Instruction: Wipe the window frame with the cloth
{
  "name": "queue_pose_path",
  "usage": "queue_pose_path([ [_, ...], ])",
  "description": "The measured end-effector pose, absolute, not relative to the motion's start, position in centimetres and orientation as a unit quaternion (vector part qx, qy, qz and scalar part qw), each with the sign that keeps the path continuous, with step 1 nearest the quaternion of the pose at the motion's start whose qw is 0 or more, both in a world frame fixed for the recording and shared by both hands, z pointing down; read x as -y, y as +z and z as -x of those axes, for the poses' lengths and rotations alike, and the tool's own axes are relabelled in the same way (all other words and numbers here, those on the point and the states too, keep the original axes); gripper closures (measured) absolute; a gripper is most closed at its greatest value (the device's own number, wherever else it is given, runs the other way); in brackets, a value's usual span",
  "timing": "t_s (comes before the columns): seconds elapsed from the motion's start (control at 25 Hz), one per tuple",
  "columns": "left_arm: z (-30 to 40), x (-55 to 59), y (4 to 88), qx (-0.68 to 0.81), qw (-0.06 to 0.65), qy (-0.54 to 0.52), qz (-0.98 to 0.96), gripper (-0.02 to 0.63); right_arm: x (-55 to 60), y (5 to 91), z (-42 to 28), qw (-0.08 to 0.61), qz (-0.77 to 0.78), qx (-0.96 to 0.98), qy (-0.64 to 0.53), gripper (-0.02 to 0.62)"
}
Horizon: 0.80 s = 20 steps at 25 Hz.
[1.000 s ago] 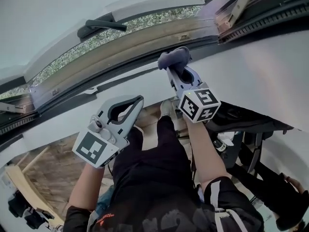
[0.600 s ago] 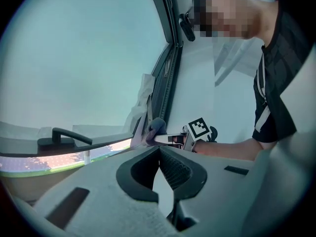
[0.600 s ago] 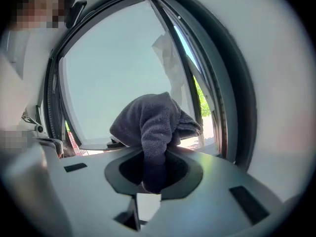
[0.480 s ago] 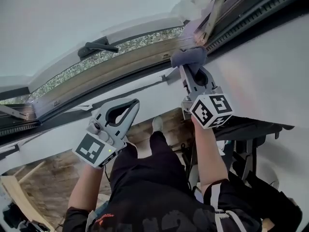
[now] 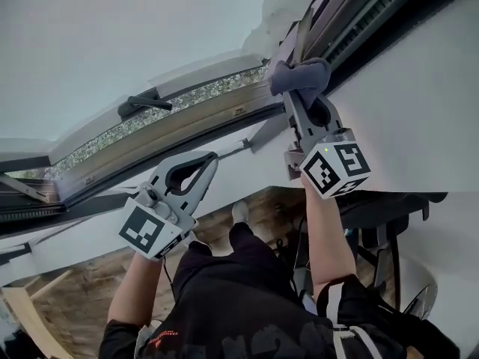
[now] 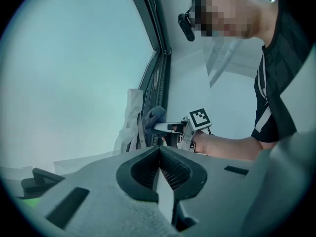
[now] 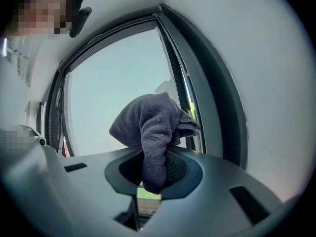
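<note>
A grey-blue cloth (image 5: pixel 301 75) is bunched in my right gripper (image 5: pixel 298 94), which is shut on it. The cloth presses against the dark window frame (image 5: pixel 346 30) where the bottom rail meets the right upright. In the right gripper view the cloth (image 7: pixel 150 127) hangs out of the shut jaws of the right gripper (image 7: pixel 153 168), with the frame's upright (image 7: pixel 207 93) just behind. My left gripper (image 5: pixel 206 158) is held lower and to the left, shut on nothing, short of the wall under the sill. From the left gripper view, the left gripper (image 6: pixel 159 150) looks towards the cloth (image 6: pixel 154 116).
A black window handle (image 5: pixel 146 105) sticks out of the bottom rail (image 5: pixel 179 129) at the left. White wall (image 5: pixel 419 118) runs beside and under the window. The person's legs and a wooden floor (image 5: pixel 97 275) lie below, with dark furniture (image 5: pixel 389 215) at the right.
My right gripper has carried the cloth up and to the right along the frame into the corner. The left gripper has stayed shut, hardly moving.
</note>
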State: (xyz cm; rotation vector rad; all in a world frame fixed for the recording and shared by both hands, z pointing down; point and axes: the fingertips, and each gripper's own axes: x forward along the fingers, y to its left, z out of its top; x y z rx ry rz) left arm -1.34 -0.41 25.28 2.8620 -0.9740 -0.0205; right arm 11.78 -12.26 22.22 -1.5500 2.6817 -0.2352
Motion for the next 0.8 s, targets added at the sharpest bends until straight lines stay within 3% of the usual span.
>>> queue_pose_path([
  [0.4,-0.1,2.4,22.3,0.313,0.031,-0.024,-0.949,0.588,14.3,17.0,-12.4,0.032,0.494,-0.868,-0.035,0.543],
  [0.8,-0.2,3.6,22.4,0.306,0.036,-0.025,-0.951,0.588,15.5,16.9,-13.4,0.036,0.511,-0.858,-0.045,0.543],
])
